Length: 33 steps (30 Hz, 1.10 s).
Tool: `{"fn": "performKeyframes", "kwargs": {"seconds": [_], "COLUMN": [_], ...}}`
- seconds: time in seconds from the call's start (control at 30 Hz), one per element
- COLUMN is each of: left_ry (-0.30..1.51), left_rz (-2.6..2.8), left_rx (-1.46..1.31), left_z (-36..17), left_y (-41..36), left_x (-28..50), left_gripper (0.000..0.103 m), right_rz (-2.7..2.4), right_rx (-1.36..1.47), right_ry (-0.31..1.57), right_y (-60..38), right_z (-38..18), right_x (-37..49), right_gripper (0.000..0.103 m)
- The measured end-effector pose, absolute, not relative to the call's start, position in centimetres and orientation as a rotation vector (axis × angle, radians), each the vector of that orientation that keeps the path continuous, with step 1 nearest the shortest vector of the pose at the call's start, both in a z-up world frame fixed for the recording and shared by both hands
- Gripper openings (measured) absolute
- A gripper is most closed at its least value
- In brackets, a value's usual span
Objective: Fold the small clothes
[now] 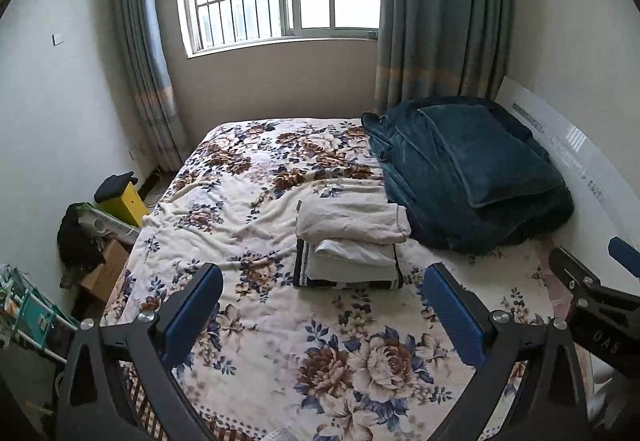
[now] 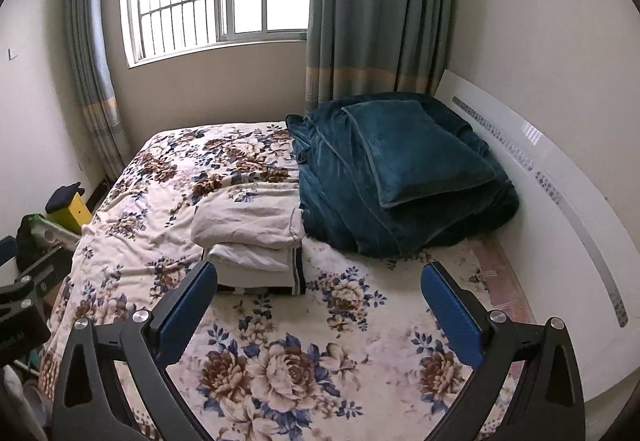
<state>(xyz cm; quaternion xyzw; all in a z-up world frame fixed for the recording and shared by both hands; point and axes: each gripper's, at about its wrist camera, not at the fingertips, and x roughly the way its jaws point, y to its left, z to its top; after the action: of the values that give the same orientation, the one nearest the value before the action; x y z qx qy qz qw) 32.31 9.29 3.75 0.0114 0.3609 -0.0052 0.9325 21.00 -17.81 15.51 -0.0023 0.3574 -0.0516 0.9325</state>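
A stack of folded white clothes (image 1: pixel 350 237) lies on the floral bedspread (image 1: pixel 248 201), on top of a dark-trimmed folded piece. The stack also shows in the right wrist view (image 2: pixel 250 237). My left gripper (image 1: pixel 322 283) is open and empty, held above the near part of the bed, short of the stack. My right gripper (image 2: pixel 318 279) is open and empty, to the right of the left one, with its left finger (image 2: pixel 188 305) in front of the stack's near corner. The right gripper shows at the right edge of the left wrist view (image 1: pixel 592 297).
A dark teal blanket with a pillow (image 1: pixel 472 169) is heaped at the bed's far right by the white headboard (image 2: pixel 560 201). A yellow box (image 1: pixel 124 201), cardboard boxes and clutter (image 1: pixel 80 241) stand on the floor to the left. Window and curtains are behind.
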Motion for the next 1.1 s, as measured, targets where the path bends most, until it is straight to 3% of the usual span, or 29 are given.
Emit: {"fn": "performKeyframes", "kwargs": {"seconds": [1.1], "left_ry": [0.703], "left_rz": [0.025], "left_rx": [0.041], "left_z": [5.1], "left_y": [9.6], "left_x": [29.9], "left_gripper": [0.103], "right_rz": [-0.02], "right_rx": [0.006], "right_ry": [0.731], "right_y": [-17.2], "right_z": [15.5], "right_x": [21.1], "right_gripper": [0.103]}}
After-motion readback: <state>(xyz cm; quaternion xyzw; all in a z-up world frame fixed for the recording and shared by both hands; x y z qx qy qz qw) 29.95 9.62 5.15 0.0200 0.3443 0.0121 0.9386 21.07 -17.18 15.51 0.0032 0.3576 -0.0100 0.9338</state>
